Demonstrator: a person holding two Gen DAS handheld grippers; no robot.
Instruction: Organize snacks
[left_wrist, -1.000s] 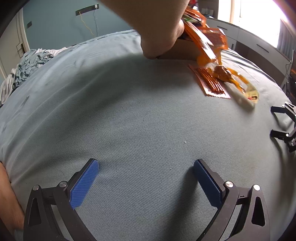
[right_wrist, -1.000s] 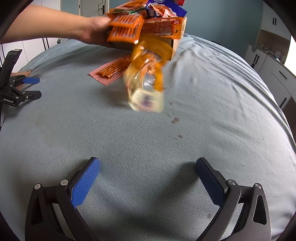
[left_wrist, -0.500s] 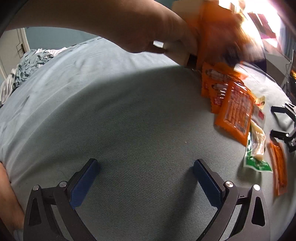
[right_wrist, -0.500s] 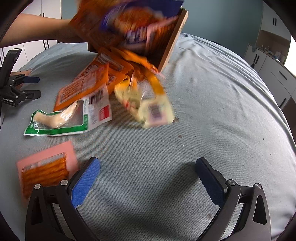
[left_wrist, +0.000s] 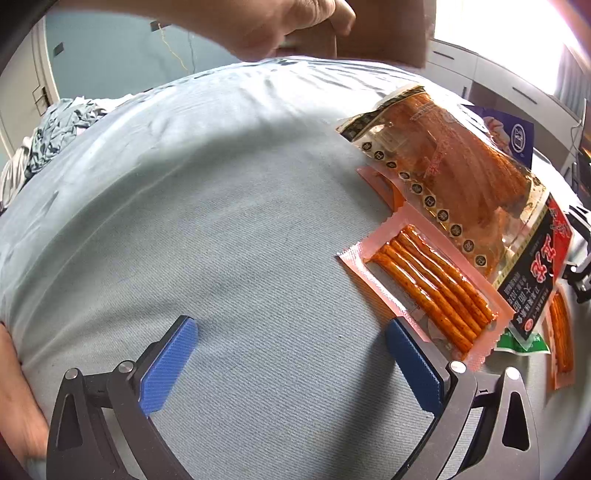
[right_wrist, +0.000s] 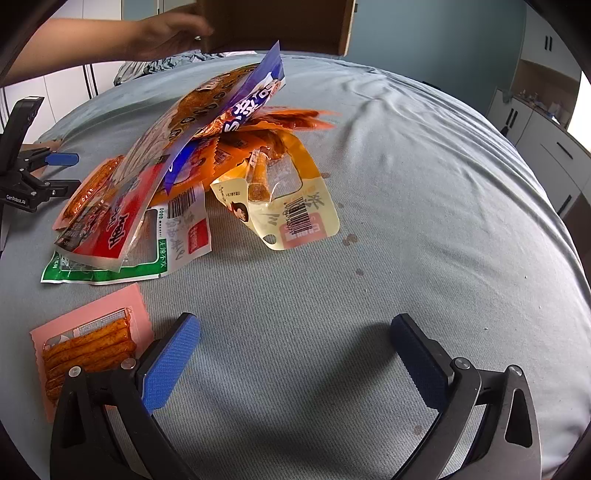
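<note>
Lying heaped on a grey-blue bed cover (right_wrist: 406, 184), left of centre in the right wrist view: a pile of snack packets.

Item: large clear packet with red label (right_wrist: 147, 173), topmost, tilted, its upper end propped high; in the left wrist view it fills the right of the frame (left_wrist: 461, 177).
Item: blue-and-white foil bag (right_wrist: 251, 103), leaning under that packet's upper end.
Item: yellow clear-window pouch with barcode (right_wrist: 291, 206), at the pile's right edge, flat on the cover.
Item: green-bordered white packet (right_wrist: 162, 254), partly under the red-label packet.
Item: pink flat packet of orange sticks (right_wrist: 88, 339), apart from the pile, lower left, just beside the near blue pad; a second like packet (left_wrist: 428, 284) lies under the large packet's edge in the left wrist view.
Item: brown cardboard box (right_wrist: 277, 26), held above the pile at top of frame by a bare hand (right_wrist: 166, 37).

Left gripper (left_wrist: 291, 365): jaws wide open, empty, over bare cover.
Right gripper (right_wrist: 295, 365): jaws wide open, empty, over bare cover.
</note>
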